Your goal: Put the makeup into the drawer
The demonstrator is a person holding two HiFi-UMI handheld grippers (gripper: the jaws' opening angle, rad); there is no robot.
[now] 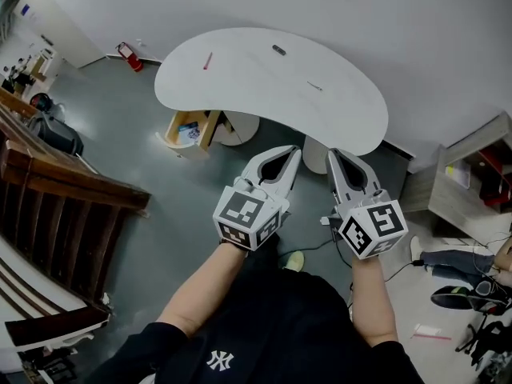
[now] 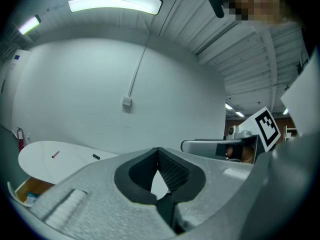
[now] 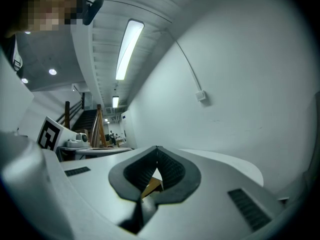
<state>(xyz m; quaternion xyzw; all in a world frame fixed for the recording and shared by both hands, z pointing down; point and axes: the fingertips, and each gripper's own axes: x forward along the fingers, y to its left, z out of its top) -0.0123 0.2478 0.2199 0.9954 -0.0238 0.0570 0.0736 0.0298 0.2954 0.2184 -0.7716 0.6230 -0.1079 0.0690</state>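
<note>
The left hand-held gripper and the right hand-held gripper are held side by side close to the person's body, well apart from the work. In each gripper view the ribbed dark pads meet at the tips. Both sets of jaws are pressed together with nothing between them.

The task looks barely begun, with the approach as the step in hand. It would go best to walk up first and spread one set of jaws before reaching down. The makeup pieces look thin and lie flat, so a pinch across the short width, square from above, should keep them from rolling or skidding.

Beyond the grippers is a dull grey floor. A light wooden open box, probably the drawer, sits on it under the left end of the white kidney-shaped table, beside the table's round white pedestals. It already holds something blue and white.

The makeup lies on the tabletop: a slim pink stick toward the left, a small dark capsule-shaped piece near the far edge, and a thin dark sliver further right, all well apart.

Behind stands a plain white wall, with a red fire extinguisher at its foot. A dark wooden stair rail fills the left side.
</note>
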